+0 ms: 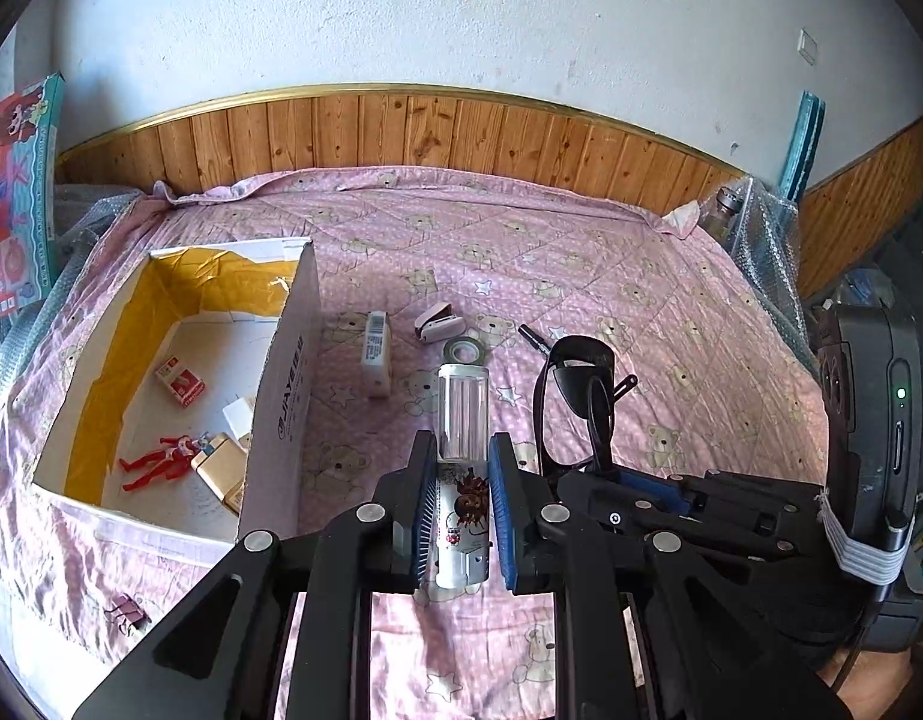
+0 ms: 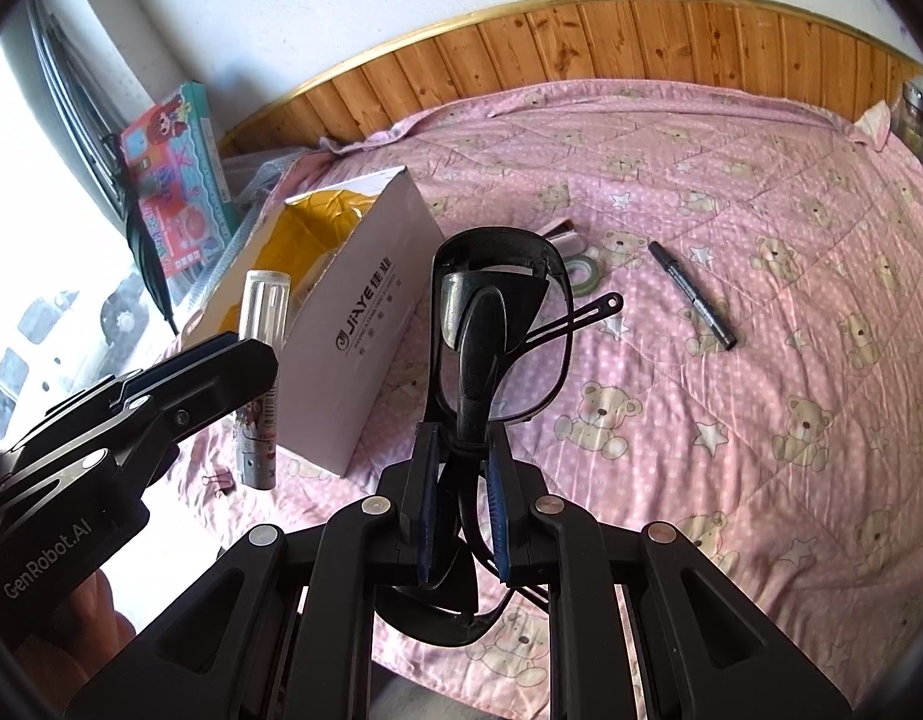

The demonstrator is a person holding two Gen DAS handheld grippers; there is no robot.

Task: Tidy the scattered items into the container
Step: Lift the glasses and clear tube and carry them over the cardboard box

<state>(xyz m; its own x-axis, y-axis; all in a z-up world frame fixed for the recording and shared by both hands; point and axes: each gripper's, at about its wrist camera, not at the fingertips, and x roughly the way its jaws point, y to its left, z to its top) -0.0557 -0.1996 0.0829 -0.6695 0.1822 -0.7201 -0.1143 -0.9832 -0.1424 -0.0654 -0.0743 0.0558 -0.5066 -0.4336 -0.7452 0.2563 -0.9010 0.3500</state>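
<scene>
Both tongs are loaded on my end: the left gripper (image 1: 461,510) pinches a slim cylindrical bottle (image 1: 461,420) between its blue ribbed pads, clear plastic cap up top and a printed white body below. Over on the right, my right gripper (image 2: 461,504) is clamped on a pair of black glasses (image 2: 497,324), glossy frame folded, one thin temple arm poking out sideways.

Just left of the bottle sits the cardboard box (image 1: 281,396), white outside, yellow tape lining the torn rim. Inside I can see a red toy figure (image 1: 158,459), a small red-and-white packet (image 1: 182,383) and a tan box.

Loose on the quilted pink bear-print bedspread (image 2: 731,420): a white carton (image 1: 376,354), a stapler (image 1: 438,322), a tape roll (image 1: 464,351), a black marker (image 2: 692,294), and a binder clip (image 1: 127,611) near the box's front corner.
</scene>
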